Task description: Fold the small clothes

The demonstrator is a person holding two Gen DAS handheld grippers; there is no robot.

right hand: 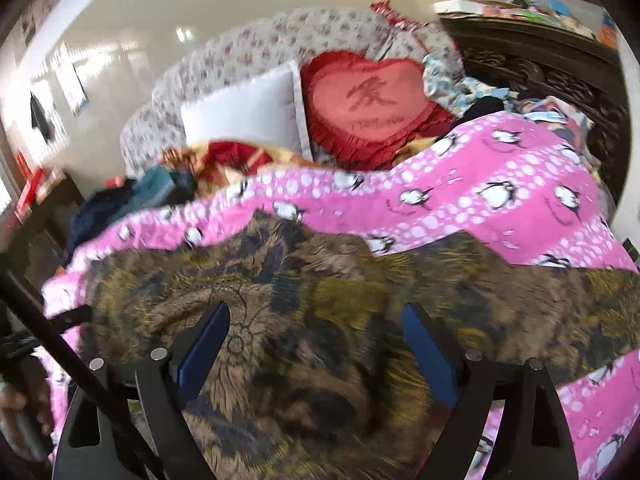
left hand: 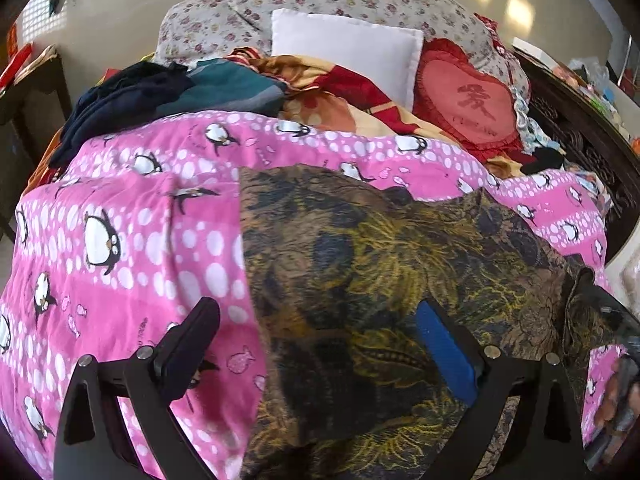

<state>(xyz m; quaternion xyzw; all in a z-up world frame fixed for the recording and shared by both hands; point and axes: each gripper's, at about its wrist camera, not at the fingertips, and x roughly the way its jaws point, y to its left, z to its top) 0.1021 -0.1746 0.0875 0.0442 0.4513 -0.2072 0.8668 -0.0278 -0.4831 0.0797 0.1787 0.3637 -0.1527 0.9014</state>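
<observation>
Over a pink penguin-print quilt (left hand: pixel 132 280) lies a brown-and-yellow patterned garment (left hand: pixel 360 280). Above it hover the left gripper (left hand: pixel 316 328) and right gripper (right hand: pixel 316 328), both spread wide, grasping nothing.

Brown patterned garment (left hand: pixel 380 280) spread on pink penguin blanket (left hand: pixel 132 240), left gripper (left hand: pixel 316 320) apparently open above

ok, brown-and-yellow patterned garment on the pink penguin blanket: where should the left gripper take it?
Probably the straight left edge of the patterned garment. It lies flat on the pink blanket with that edge exposed, so the open left gripper could come in from the garment's left and pinch the hem. The right gripper hovers open over it.
</observation>
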